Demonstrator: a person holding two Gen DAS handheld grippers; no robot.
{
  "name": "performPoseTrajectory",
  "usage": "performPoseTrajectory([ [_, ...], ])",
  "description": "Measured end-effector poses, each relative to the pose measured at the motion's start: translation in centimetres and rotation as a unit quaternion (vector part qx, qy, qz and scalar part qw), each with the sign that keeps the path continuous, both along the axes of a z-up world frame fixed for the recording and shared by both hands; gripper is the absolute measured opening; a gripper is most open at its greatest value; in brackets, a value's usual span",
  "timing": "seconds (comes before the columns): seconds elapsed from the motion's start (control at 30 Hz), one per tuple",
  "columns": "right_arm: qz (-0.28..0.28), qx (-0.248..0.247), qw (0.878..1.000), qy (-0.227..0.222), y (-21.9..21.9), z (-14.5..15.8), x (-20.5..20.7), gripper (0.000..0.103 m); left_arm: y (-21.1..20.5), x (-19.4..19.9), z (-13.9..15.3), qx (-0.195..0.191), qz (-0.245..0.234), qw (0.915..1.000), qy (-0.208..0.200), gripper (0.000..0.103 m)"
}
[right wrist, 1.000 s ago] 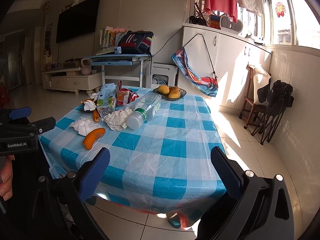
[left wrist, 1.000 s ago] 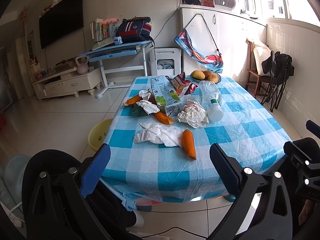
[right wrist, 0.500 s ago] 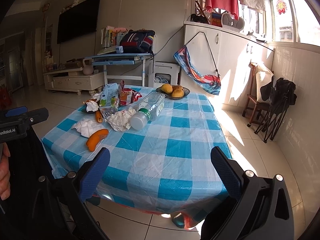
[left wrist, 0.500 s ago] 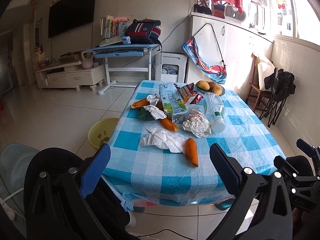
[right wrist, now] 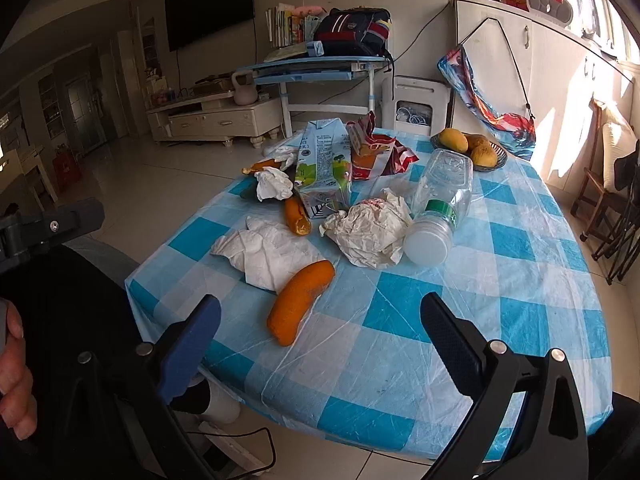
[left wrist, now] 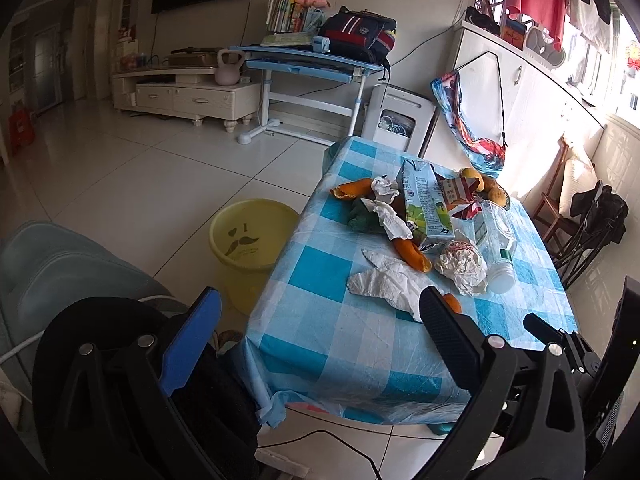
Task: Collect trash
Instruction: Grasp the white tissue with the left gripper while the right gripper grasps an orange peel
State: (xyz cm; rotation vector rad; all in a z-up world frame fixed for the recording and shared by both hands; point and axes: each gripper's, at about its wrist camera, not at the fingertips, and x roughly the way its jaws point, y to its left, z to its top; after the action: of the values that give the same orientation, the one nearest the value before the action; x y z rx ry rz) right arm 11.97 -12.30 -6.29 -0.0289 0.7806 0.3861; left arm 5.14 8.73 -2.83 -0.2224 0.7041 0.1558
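Both grippers are closing in on the table (right wrist: 500, 280), the right gripper (right wrist: 320, 344) and left gripper (left wrist: 320, 328) hanging wide open and empty, while the trash pile (right wrist: 360, 228) is lying uncollected mid-table, the yellow bin (left wrist: 256, 244) waiting left.

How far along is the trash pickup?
Nothing looks collected: the yellow bin shows no trash inside. Both the left gripper and right gripper are open and empty. The peel, tissue, crumpled paper, bottle and carton remain on the table.
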Motion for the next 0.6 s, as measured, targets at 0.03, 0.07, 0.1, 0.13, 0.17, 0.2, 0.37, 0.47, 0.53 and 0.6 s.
performPoseTrajectory([
  [0.03,0.005,0.004,1.000,0.009,0.2,-0.5,0.5,0.083,-0.1,0.6,-0.2,0.003,-0.005,1.0000,0.005,0.096],
  [0.07,0.008,0.003,1.000,0.016,0.5,-0.9,1.1,0.076,-0.4,1.3,-0.4,0.007,-0.011,0.9999,0.010,0.096],
  [0.1,0.009,0.001,1.000,0.021,0.7,-1.3,1.5,0.073,-0.6,2.0,-0.6,0.010,-0.017,0.9997,0.014,0.096],
  [0.13,0.010,0.002,1.000,0.028,0.7,-1.6,1.8,0.067,-1.0,2.7,-0.9,0.013,-0.024,0.9994,0.020,0.096],
  [0.17,0.012,0.008,0.999,0.037,0.6,-1.9,2.2,0.058,-1.5,3.4,-1.1,0.016,-0.030,0.9990,0.027,0.096],
  [0.2,0.010,0.011,0.999,0.045,0.4,-2.2,2.4,0.055,-1.9,4.0,-1.5,0.019,-0.036,0.9986,0.033,0.096],
  [0.37,0.007,0.018,0.998,0.056,-0.9,-2.4,2.6,0.028,-4.2,7.3,-3.4,0.035,-0.065,0.9949,0.068,0.096],
  [0.47,0.002,0.027,0.998,0.060,-2.0,-2.4,2.4,0.021,-5.5,8.8,-4.7,0.039,-0.076,0.9926,0.087,0.096],
  [0.53,-0.003,0.034,0.998,0.061,-2.8,-2.4,2.2,0.020,-6.5,9.7,-5.4,0.043,-0.084,0.9910,0.095,0.096],
  [0.6,-0.005,0.038,0.997,0.065,-3.2,-2.4,2.5,0.020,-7.5,10.5,-6.1,0.054,-0.094,0.9892,0.099,0.096],
])
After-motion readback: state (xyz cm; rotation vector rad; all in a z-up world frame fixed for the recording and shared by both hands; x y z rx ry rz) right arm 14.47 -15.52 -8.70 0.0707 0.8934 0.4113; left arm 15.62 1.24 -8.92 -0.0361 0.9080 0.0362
